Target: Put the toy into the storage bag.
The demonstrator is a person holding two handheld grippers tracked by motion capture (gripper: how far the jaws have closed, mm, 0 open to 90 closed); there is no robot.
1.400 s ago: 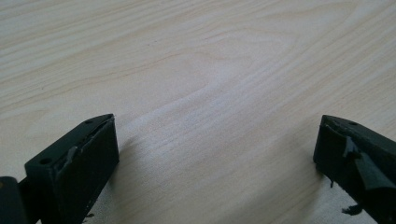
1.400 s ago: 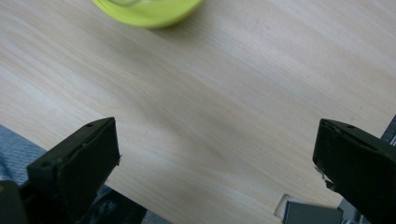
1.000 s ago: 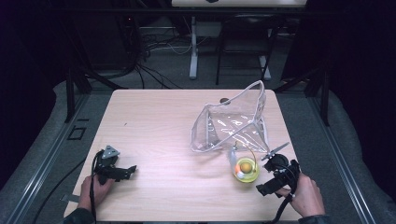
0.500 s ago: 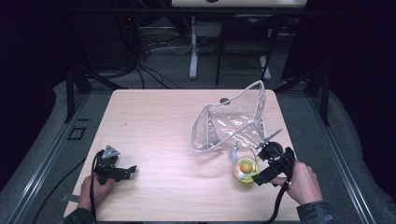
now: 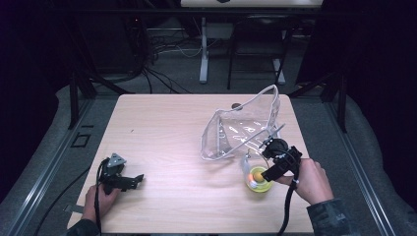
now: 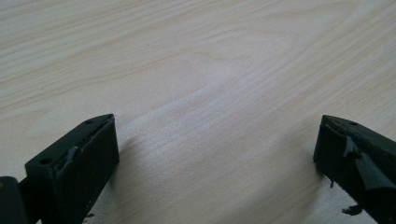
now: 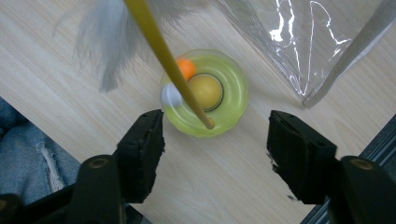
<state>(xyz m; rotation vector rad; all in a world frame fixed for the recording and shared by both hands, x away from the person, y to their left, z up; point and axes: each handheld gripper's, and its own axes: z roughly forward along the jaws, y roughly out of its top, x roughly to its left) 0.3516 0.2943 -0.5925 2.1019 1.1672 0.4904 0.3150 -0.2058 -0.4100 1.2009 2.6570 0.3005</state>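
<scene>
A yellow-green ring toy lies on the wooden table near its right front edge. It holds an orange ball, a white ball and a yellow centre dome. A yellow stick with a pale feather rises from it. My right gripper hovers open just above the toy, one jaw on each side, touching nothing. In the high view the right gripper is over the toy's right edge. My left gripper rests open at the front left, over bare wood.
A clear plastic bag with a grey rim stands open just beyond the toy, its corner close to my right jaw. A small dark spot sits behind the bag. The table's right edge is near the right hand.
My right gripper has moved away from the person and slightly left, from beside the toy to above it, nearer the bag. The left gripper has not moved.
</scene>
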